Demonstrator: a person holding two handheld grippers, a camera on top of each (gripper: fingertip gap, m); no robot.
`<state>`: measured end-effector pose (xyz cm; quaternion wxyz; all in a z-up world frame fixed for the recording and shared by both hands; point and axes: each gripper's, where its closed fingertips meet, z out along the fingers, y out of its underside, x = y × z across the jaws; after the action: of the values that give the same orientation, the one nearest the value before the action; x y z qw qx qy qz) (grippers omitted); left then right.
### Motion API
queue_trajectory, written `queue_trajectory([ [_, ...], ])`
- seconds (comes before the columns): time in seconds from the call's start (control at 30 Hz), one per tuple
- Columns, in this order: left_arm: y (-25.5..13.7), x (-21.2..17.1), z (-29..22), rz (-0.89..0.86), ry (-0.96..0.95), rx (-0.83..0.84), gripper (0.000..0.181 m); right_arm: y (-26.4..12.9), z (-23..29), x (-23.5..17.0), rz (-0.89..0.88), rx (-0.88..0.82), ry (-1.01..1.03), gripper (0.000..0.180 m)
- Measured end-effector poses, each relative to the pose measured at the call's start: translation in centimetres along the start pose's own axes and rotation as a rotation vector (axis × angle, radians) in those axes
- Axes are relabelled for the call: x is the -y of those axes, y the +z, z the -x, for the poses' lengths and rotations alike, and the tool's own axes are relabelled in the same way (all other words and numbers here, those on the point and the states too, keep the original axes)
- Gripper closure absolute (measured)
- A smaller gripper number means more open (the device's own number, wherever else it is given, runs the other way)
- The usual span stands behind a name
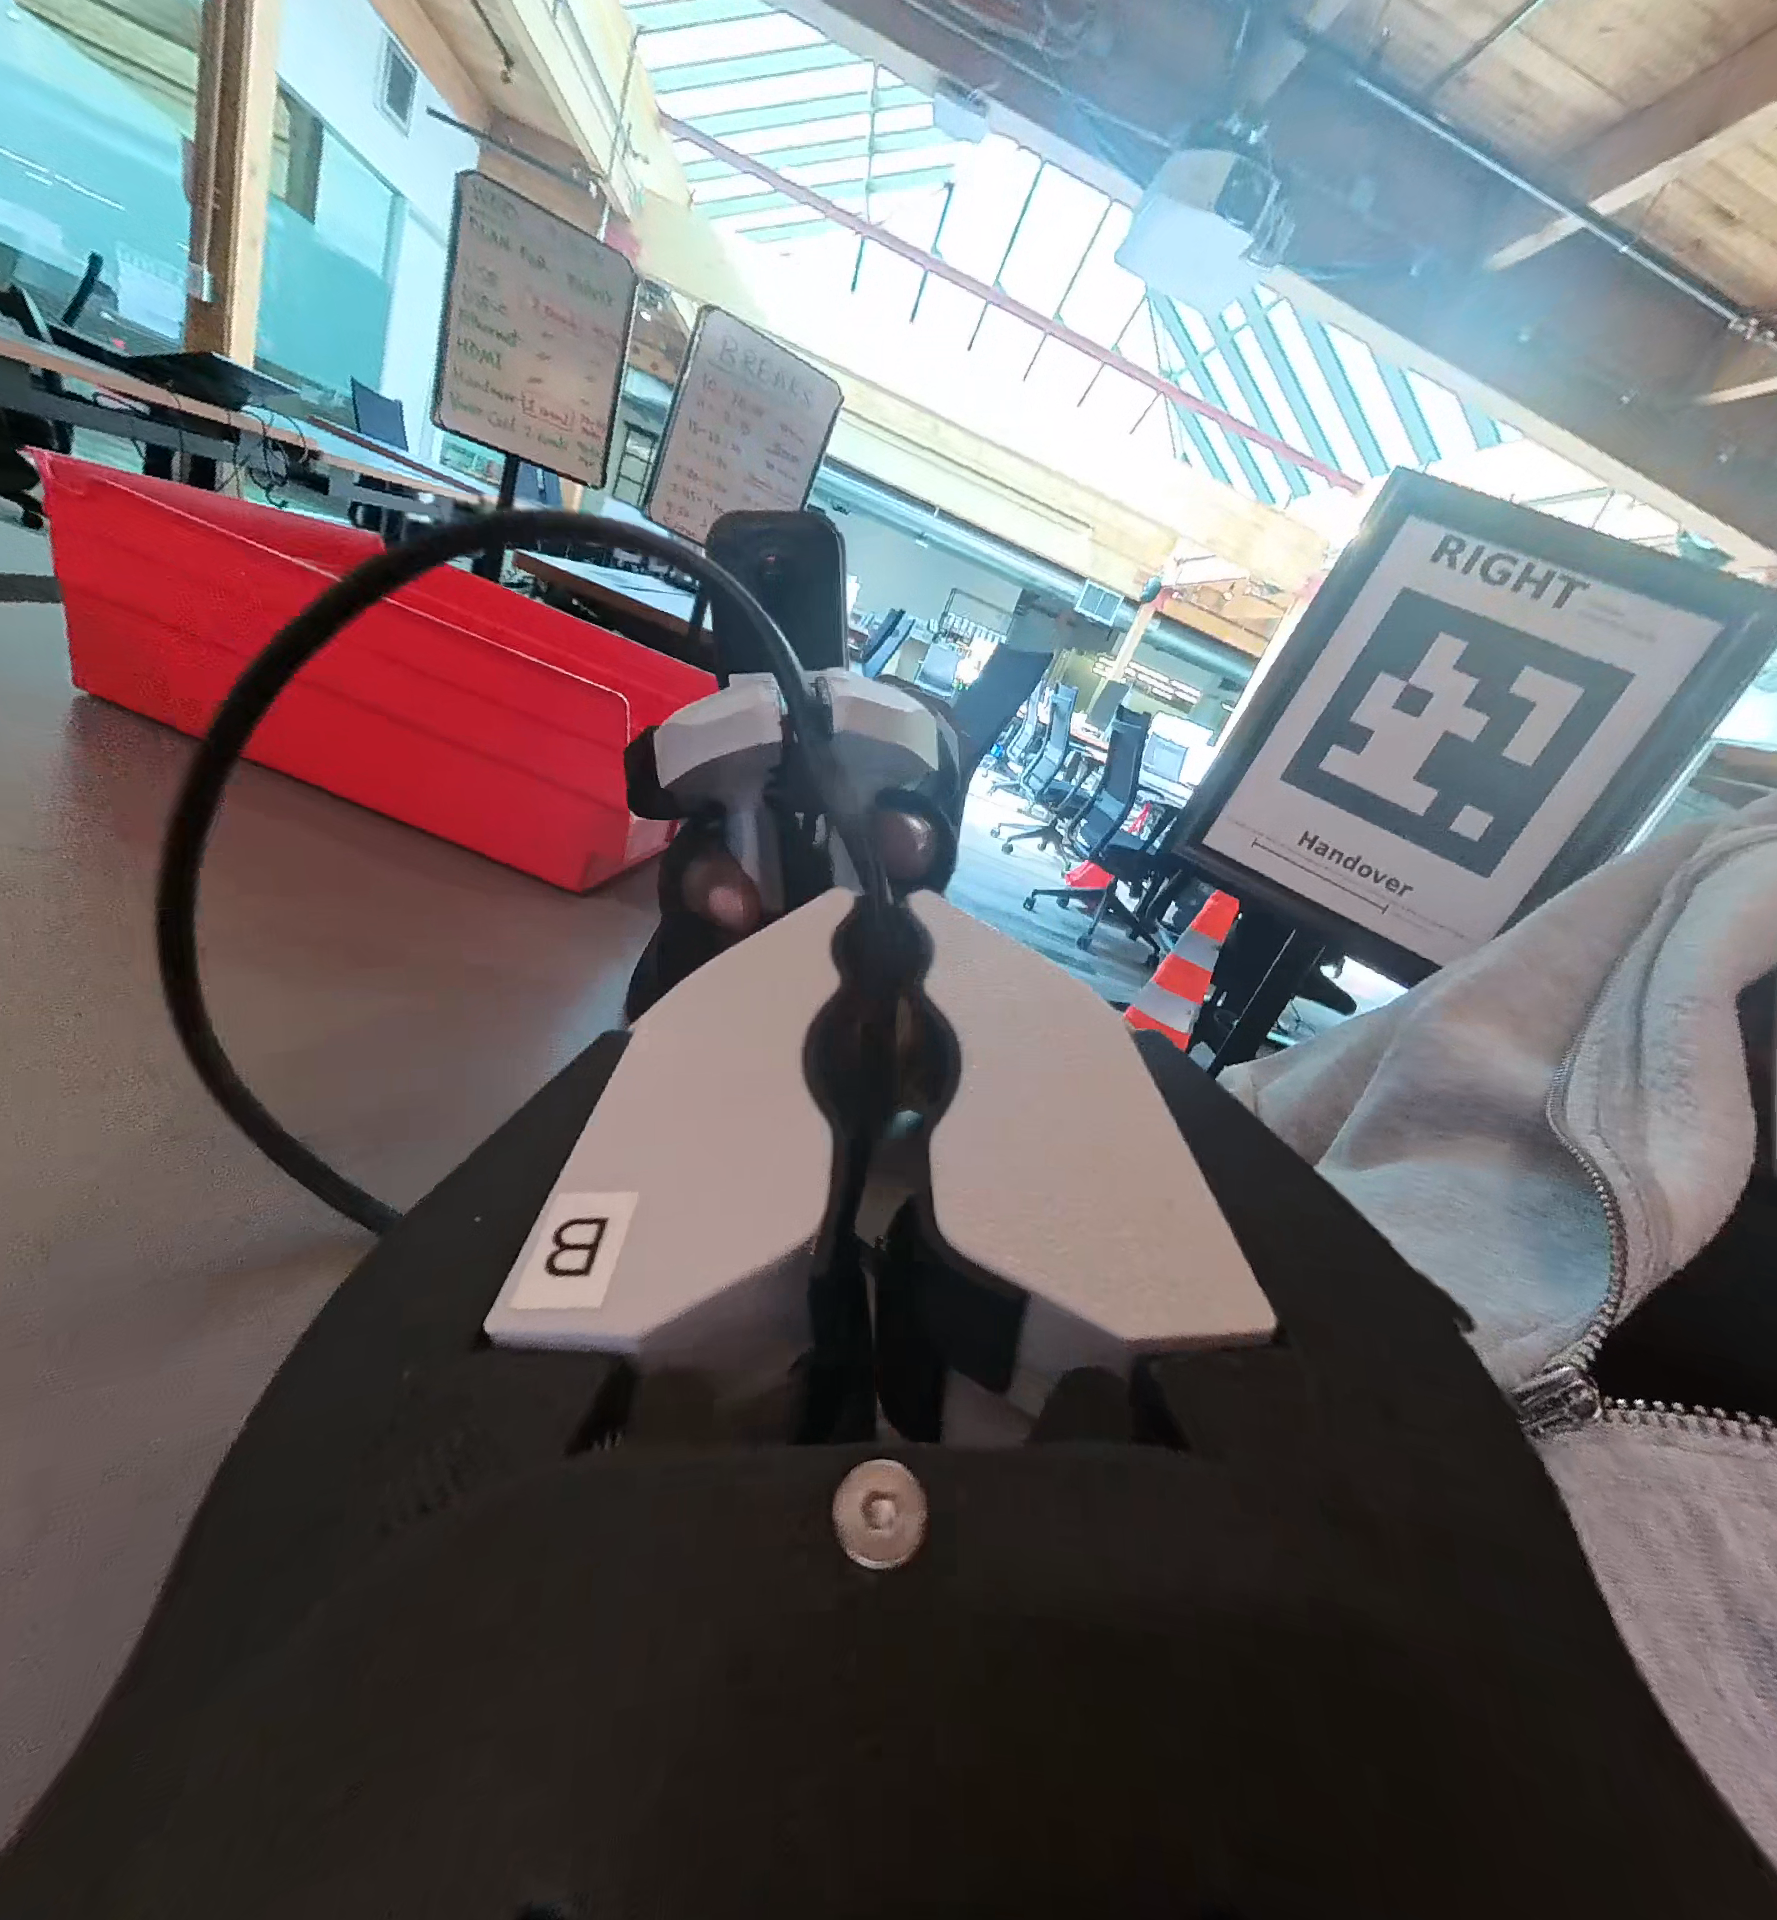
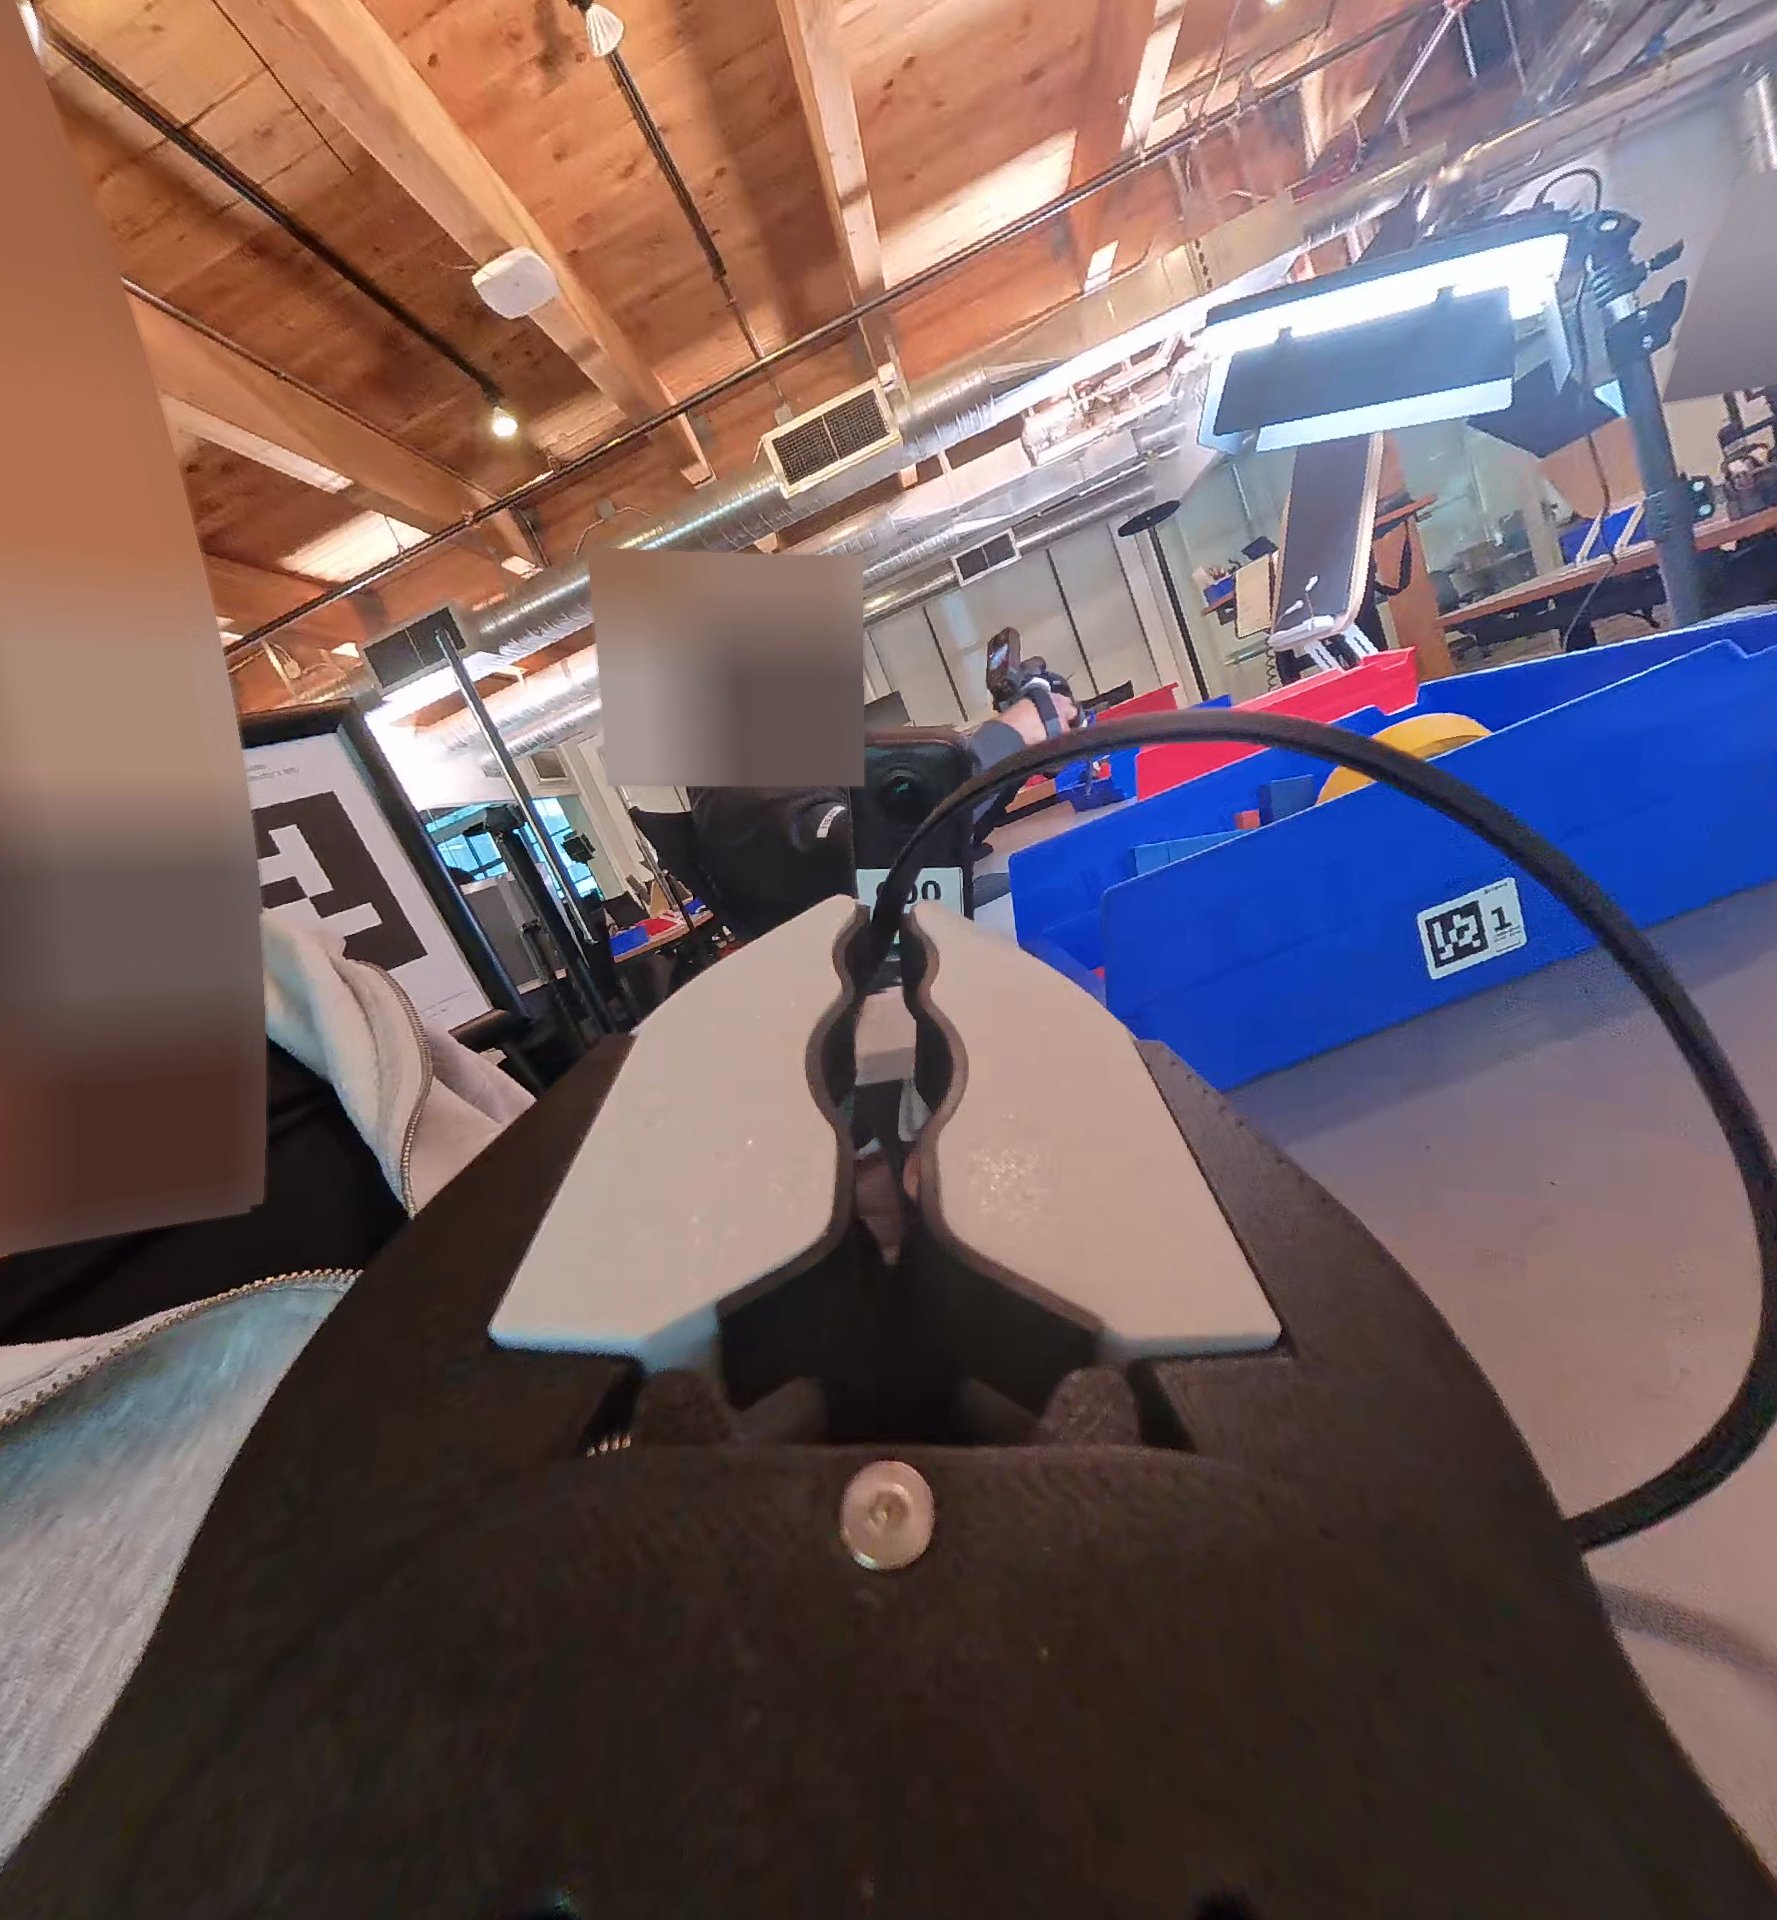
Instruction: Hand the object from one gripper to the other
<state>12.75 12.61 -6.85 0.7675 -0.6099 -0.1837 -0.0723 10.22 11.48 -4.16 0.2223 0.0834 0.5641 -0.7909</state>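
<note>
The black cable loops out of sight behind the left gripper, both its ends hidden. The red bin is partly blocked by the right gripper. The blue bin is cut by the frame edge; its contents are indistinct.

Both tools clamped — facing.

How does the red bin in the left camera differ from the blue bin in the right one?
Colour: the red bin against the blue bin. The blue bin carries a square marker sticker on its wall; the red bin's visible walls are plain. The blue bin holds a yellow roll; the red bin's inside is hidden. Both are long plastic bins.
</note>
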Motion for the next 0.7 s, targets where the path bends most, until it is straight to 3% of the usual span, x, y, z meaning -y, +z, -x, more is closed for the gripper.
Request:
queue_trajectory([
  [0.1, -0.1, 0.3, -0.4, -0.018, -0.006, -0.026, 0.177, 0.1, -0.1, -0.1, -0.001, -0.005, 0.012, 0.170],
  [0.27, -1.5, 2.9, -0.3, -0.193, -0.113, -0.078, 0.177, 0.9, 0.2, -1.4, 0.069, 0.020, 0.055, 0.146],
  [0.37, -2.2, 4.0, -0.1, -0.274, -0.183, -0.108, 0.177, 1.6, 0.3, -3.6, 0.196, 0.018, 0.034, 0.144],
  [0.5, -1.9, 3.6, -0.2, -0.248, -0.165, -0.100, 0.177, 2.8, -0.1, -6.3, 0.338, -0.049, -0.106, 0.148],
  [0.7, -1.8, 3.5, 0.1, -0.240, -0.188, -0.094, 0.177, 3.7, 0.1, -4.0, 0.140, -0.058, -0.091, 0.160],
])
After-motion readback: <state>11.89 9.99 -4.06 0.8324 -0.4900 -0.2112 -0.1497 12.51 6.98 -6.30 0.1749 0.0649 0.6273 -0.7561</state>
